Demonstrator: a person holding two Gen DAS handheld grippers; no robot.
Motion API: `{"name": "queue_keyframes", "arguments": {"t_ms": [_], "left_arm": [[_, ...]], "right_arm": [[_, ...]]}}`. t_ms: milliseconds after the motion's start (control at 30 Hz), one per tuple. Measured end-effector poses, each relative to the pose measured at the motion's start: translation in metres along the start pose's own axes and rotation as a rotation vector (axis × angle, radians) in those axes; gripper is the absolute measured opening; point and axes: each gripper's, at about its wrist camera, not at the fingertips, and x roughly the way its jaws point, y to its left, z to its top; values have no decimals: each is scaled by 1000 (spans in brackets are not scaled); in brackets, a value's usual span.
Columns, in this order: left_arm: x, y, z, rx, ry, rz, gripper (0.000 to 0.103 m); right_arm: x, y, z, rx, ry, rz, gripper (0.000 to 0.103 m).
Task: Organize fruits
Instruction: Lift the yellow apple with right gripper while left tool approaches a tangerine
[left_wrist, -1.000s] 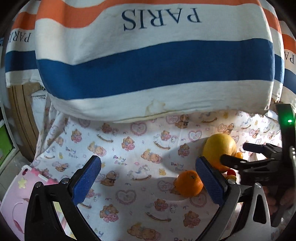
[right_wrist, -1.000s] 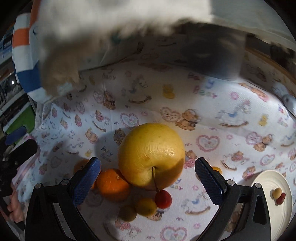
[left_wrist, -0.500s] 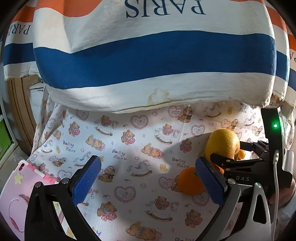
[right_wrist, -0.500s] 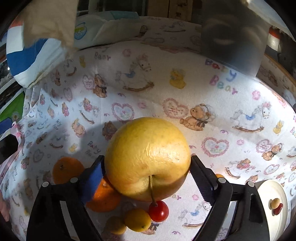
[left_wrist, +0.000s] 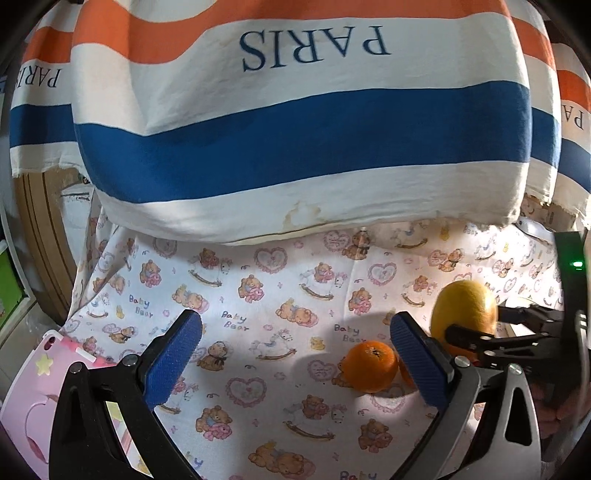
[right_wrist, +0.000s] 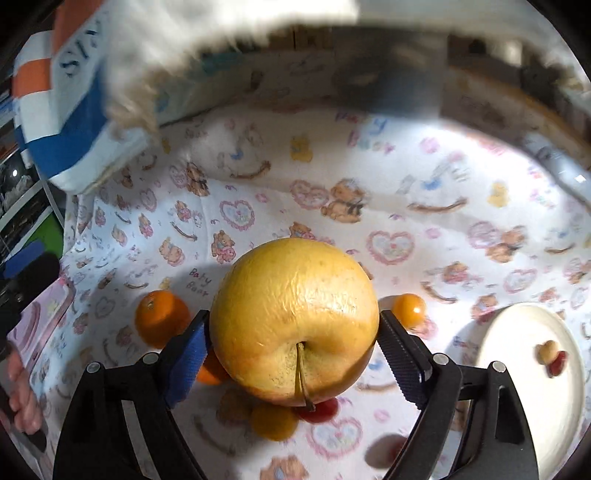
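- We have the right gripper (right_wrist: 293, 343) clamped on the big yellow apple (right_wrist: 295, 325), above the fruit pile mid-cloth.
- Our left gripper (left_wrist: 295, 354) gapes empty.
- Left to sort: oranges (right_wrist: 160, 317), small fruits.
- White plate (right_wrist: 517, 387) at the cloth's right edge is cut off; its two bits unclear.

Bear-print cloth (left_wrist: 280, 295) covers surface, patchy bright light and shadow; wooden panel (left_wrist: 40, 240) at left edge.

Home setting, baby-bear print cloth (left_wrist: 280, 295) over table; pink children's tablet case (left_wrist: 33, 384), loose fruit
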Motion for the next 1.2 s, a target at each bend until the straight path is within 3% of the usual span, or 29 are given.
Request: {"name": "queue_keyframes", "arguments": {"t_ms": [267, 367, 600, 733, 900, 1000, 1200], "left_arm": [[2, -14, -6, 47, 14, -47, 100], [7, -18, -9, 50, 41, -79, 93], [12, -31, -14, 69, 119, -166, 76], [16, -41, -14, 97, 159, -178, 76], [38, -49, -18, 125, 269, -206, 76], [51, -53, -21, 180, 298, -174, 73], [70, -47, -26, 117, 384, -219, 68]], "right_arm": [[-67, 5, -17, -24, -148, -21, 89], [-89, 2, -32, -27, -191, -38, 89], [-113, -10, -57, 5, -200, -67, 89], [-117, -16, -67, 1, -208, -88, 89], [-123, -22, -71, 10, -219, -74, 89], [-127, -25, -72, 21, -230, -65, 89], [-131, -27, -70, 29, -228, -74, 89]]}}
